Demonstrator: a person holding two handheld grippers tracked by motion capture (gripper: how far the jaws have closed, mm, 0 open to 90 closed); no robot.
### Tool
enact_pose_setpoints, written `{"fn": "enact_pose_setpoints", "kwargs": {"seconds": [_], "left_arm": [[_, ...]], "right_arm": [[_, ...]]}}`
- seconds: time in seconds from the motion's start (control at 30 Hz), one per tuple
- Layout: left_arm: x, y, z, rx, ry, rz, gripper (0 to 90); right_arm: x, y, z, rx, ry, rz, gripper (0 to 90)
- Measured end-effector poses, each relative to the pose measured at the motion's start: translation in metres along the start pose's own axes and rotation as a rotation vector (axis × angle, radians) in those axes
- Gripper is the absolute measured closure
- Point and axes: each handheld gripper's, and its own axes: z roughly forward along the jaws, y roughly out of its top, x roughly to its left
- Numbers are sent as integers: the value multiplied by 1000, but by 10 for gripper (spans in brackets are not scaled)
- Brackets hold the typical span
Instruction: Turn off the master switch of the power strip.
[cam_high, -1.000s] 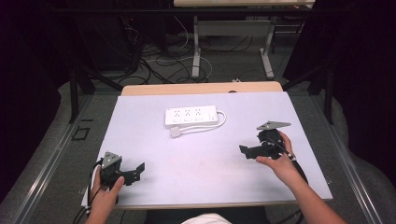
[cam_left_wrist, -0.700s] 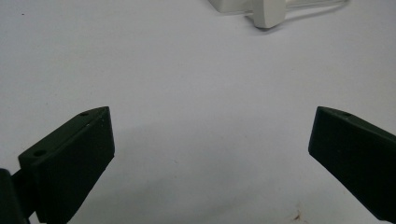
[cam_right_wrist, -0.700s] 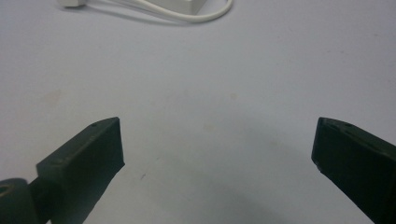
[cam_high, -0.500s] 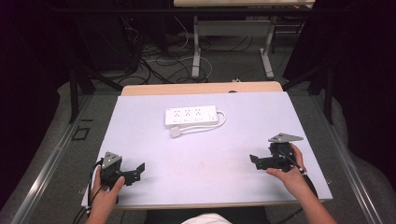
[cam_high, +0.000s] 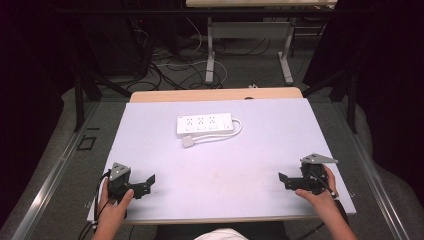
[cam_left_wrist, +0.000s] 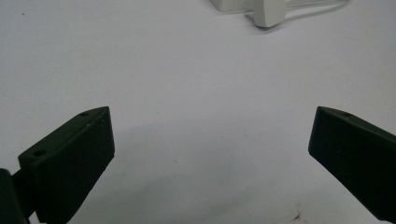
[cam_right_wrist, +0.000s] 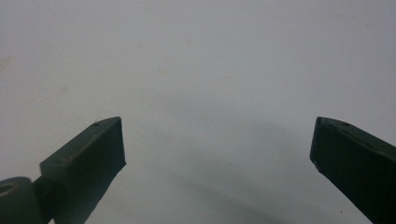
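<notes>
Pulling back toward the near edge of the desk (cam_high: 165, 125), the right tongs (cam_high: 286, 181) now rest low at the right corner, whereas a second ago they sat farther in and higher up, closer to the middle. The left tongs (cam_high: 148, 183) have not shifted from their spot at the near left corner. Both pairs stand wide open and hold nothing: the left gripper view (cam_left_wrist: 210, 158) and the right gripper view (cam_right_wrist: 217, 161) each show bare surface between the black jaws.

That retreat reads like a return to a resting pose, so either the work is finished or it has not begun; the power strip (cam_high: 204, 125) lies alone in the middle of the desk, well apart from both tongs, its white cord (cam_high: 226, 135) looped beside it and the plug (cam_high: 187, 142) loose just in front. The plug (cam_left_wrist: 267, 14) also peeks into the top of the left gripper view.

Underfoot, the desk is a pale matte sheet with a few faint marks. Behind it the room is dark, with grey floor, tangled cables (cam_high: 170, 67) and the metal legs of another table (cam_high: 210, 55).
</notes>
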Motion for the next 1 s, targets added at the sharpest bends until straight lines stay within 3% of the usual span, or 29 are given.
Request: {"fn": "enact_pose_setpoints", "kwargs": {"seconds": [0.5, 0.7, 0.77, 1.0], "left_arm": [[0, 0, 0, 2, 0, 0, 5], [1, 0, 0, -2, 1, 0, 5], [1, 0, 0, -4, 4, -1, 5], [2, 0, 0, 3, 3, -1, 5]], "right_arm": [[-16, -18, 0, -49, -39, 48, 34], [-23, -23, 1, -59, -70, 46, 40], [-23, -23, 0, -57, -68, 76, 41], [-27, -26, 1, -61, -82, 100, 45]]}}
